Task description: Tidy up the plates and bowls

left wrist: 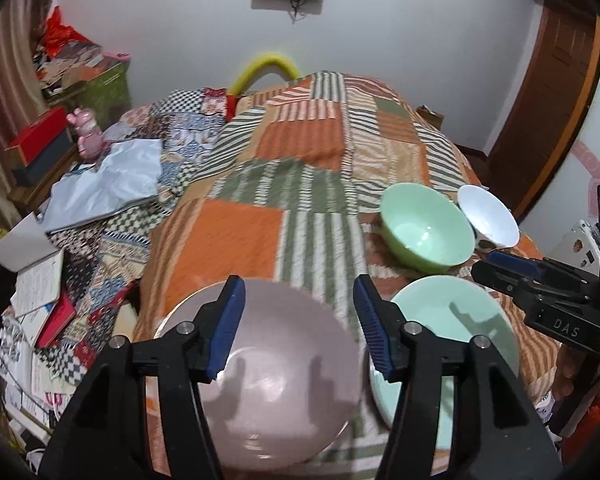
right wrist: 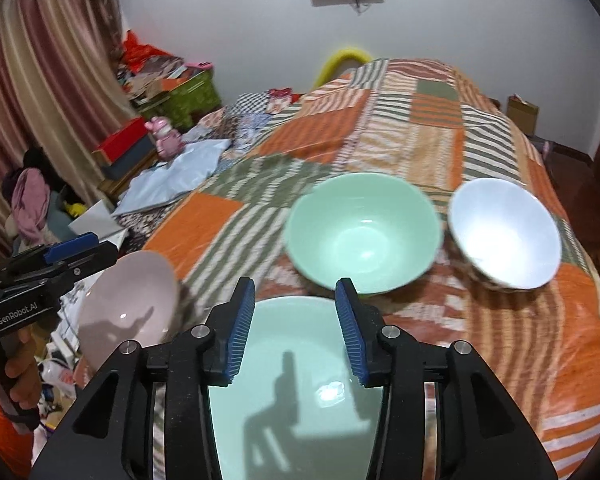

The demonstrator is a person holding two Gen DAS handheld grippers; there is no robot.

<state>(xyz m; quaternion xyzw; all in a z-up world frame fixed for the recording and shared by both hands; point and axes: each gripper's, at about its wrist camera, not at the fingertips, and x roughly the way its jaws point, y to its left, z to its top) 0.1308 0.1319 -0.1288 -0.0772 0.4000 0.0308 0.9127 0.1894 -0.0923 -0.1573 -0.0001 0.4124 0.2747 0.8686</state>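
Here the pink plate (left wrist: 268,376) lies on the quilt (left wrist: 300,184) directly under the left gripper (left wrist: 300,332), whose blue-padded jaws stand partly apart above it with nothing between them, clear of its surface. At three o'clock from it, close by, sits the pale green plate (right wrist: 296,392); the right gripper (right wrist: 296,332) hangs over that one, its jaws narrowly parted and likewise empty-handed. Both plates are shallow, round and glossy, and carry the grippers' shadows. Beyond the green plate, toward twelve o'clock, stands the green bowl (right wrist: 362,236), deep and smooth, with nothing in it; at its three o'clock, just beside it, the white bowl (right wrist: 504,236) leans toward the camera, also with nothing inside, a dark pattern on its outer wall. The quilt is patchwork, orange squares and green-and-white stripes, ribbed in texture. At nine to ten o'clock lie scattered books and papers (left wrist: 36,300), a pale blue bag (left wrist: 108,184) and a pink toy figure (left wrist: 86,136).
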